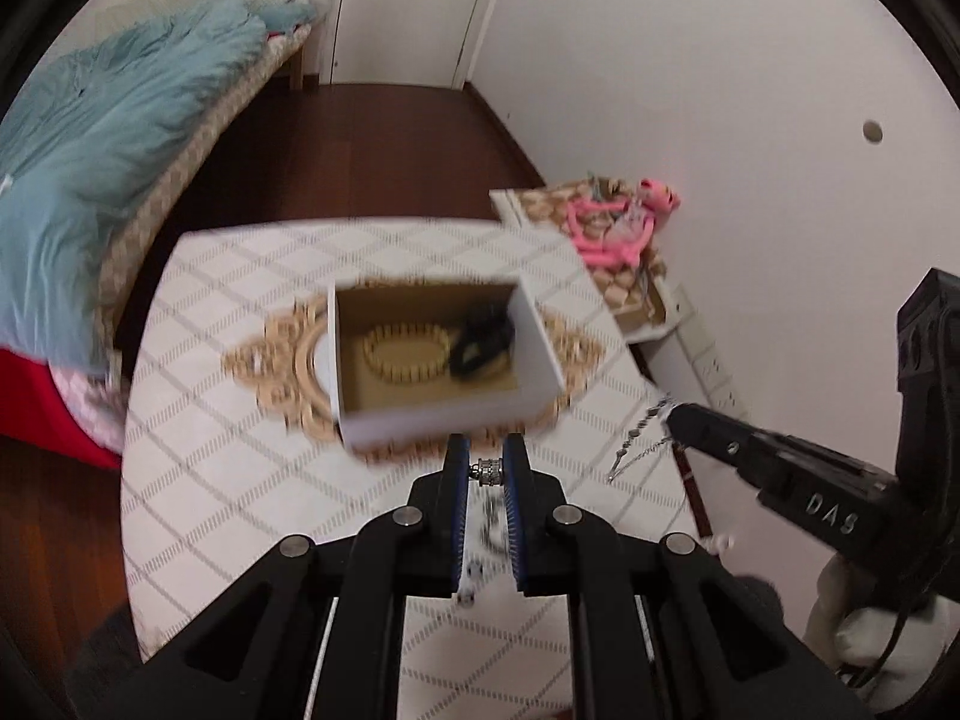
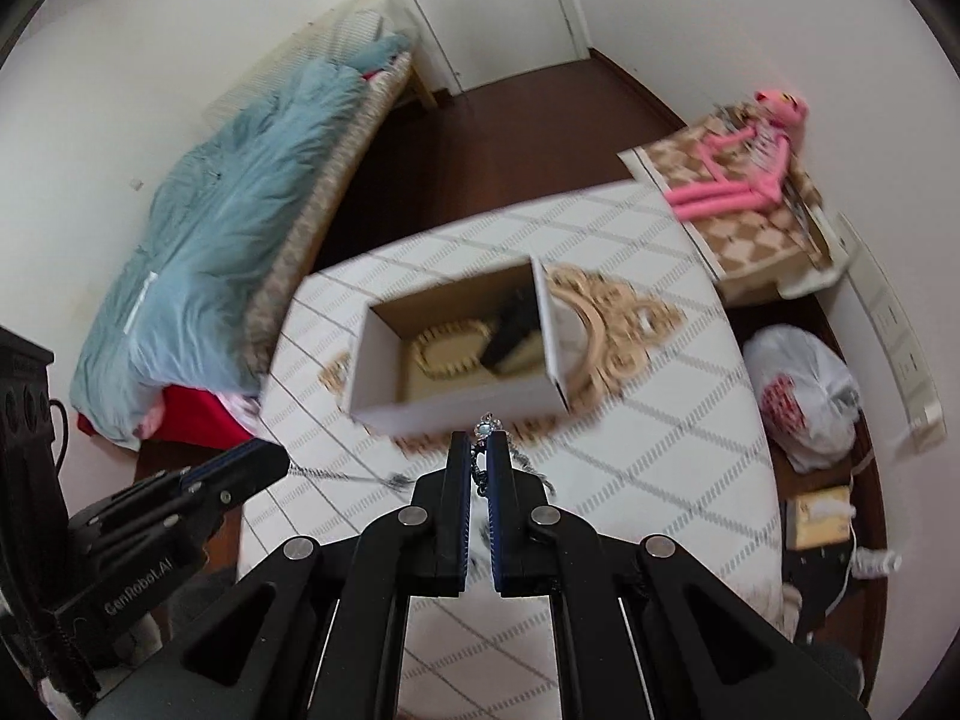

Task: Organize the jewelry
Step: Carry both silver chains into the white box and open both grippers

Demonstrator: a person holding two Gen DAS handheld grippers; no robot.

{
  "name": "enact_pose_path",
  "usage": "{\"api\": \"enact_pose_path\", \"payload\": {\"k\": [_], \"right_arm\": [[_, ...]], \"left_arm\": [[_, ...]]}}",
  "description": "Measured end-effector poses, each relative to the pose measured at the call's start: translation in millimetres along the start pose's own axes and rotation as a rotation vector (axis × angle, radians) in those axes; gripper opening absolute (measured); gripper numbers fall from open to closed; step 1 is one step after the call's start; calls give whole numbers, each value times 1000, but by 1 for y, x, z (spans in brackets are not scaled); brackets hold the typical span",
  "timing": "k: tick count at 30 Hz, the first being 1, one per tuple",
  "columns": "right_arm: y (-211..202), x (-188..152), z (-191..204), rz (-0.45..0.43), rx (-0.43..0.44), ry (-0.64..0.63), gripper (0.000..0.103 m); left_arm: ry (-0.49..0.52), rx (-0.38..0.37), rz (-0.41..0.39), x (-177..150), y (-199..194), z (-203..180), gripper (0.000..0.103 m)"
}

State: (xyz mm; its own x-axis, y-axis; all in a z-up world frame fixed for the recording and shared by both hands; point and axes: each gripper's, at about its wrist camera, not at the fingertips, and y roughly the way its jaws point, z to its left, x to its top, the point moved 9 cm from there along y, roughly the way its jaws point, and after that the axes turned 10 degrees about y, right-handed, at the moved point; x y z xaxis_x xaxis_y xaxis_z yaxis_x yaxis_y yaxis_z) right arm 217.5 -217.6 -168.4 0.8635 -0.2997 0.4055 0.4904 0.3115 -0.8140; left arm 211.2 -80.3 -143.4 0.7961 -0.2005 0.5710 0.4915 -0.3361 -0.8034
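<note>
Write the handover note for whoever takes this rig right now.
Left gripper: shut on a silver bead of a chain.
Right gripper: shut on the chain; it looks like the same piece, strung between the two.
Both are above the table, just short of the open white box.
Done: a beige bracelet and a dark item already lie in the box.
Left: carry the chain over the near wall and release it inside.

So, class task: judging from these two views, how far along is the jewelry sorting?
Done: a beaded bracelet and a dark piece lie in the open box. In hand: the left gripper and right gripper each pinch one silver chain. Left: putting it in the box.
</note>
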Motion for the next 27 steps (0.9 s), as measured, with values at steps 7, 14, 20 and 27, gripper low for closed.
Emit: {"api": "enact_pose_path", "payload": {"k": [7, 14, 20, 27], "right_arm": [[35, 54, 23, 32, -2, -28, 5], [89, 77, 24, 133, -29, -27, 5], [126, 74, 13, 214, -71, -33, 5], [154, 60, 0, 317, -105, -37, 6]], "left_arm": [[27, 15, -14, 57, 13, 25, 9], [-5, 10, 38, 75, 51, 53, 9], [-21, 5, 138, 67, 98, 67, 9], [-52, 80, 241, 58, 130, 87, 14]]}}
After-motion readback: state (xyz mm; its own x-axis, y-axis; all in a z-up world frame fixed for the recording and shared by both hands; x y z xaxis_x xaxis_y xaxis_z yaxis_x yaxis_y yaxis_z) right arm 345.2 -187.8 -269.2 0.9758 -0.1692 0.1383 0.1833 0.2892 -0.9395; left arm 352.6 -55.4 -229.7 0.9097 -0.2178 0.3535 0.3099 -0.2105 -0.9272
